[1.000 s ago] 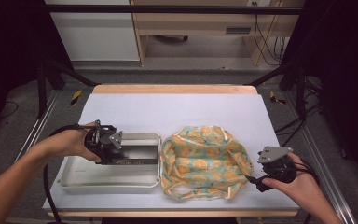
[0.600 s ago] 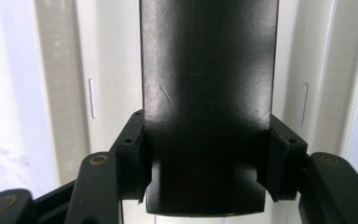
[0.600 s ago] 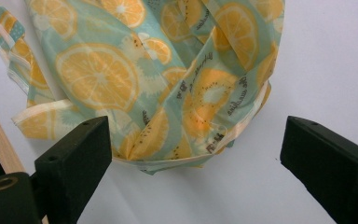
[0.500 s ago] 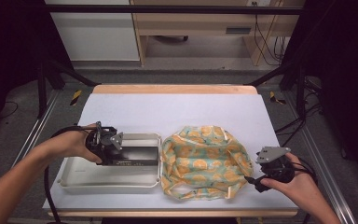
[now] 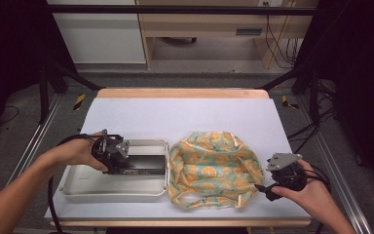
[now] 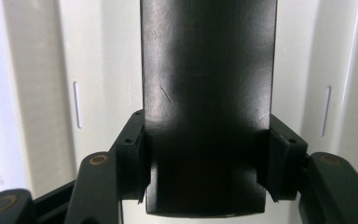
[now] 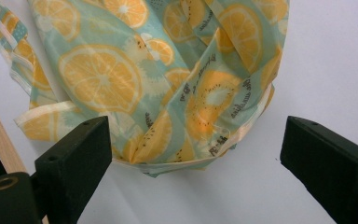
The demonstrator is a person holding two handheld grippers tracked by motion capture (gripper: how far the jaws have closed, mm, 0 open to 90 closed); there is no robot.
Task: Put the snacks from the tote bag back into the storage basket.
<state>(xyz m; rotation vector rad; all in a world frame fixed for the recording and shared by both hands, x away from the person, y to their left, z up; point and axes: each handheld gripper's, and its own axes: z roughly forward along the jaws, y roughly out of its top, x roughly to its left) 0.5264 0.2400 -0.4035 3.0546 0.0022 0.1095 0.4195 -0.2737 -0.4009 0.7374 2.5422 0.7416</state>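
A flat black rectangular block (image 5: 145,164) lies in a white tray (image 5: 112,196) at the table's front left. My left gripper (image 5: 125,162) sits over the tray's left part, and it is shut on the block's end (image 6: 207,116); both jaws press its sides. A cloth bag (image 5: 214,170) printed with orange slices lies crumpled right of the tray. My right gripper (image 5: 266,189) rests at the bag's right front edge. It stands open, its jaws wide apart on either side of a folded corner of the bag (image 7: 186,116), not touching it.
The white table top (image 5: 185,117) stretches bare behind the tray and bag. A wooden strip (image 5: 180,92) marks its far edge, and dark frame posts (image 5: 44,83) stand at both sides. Cables trail from each gripper.
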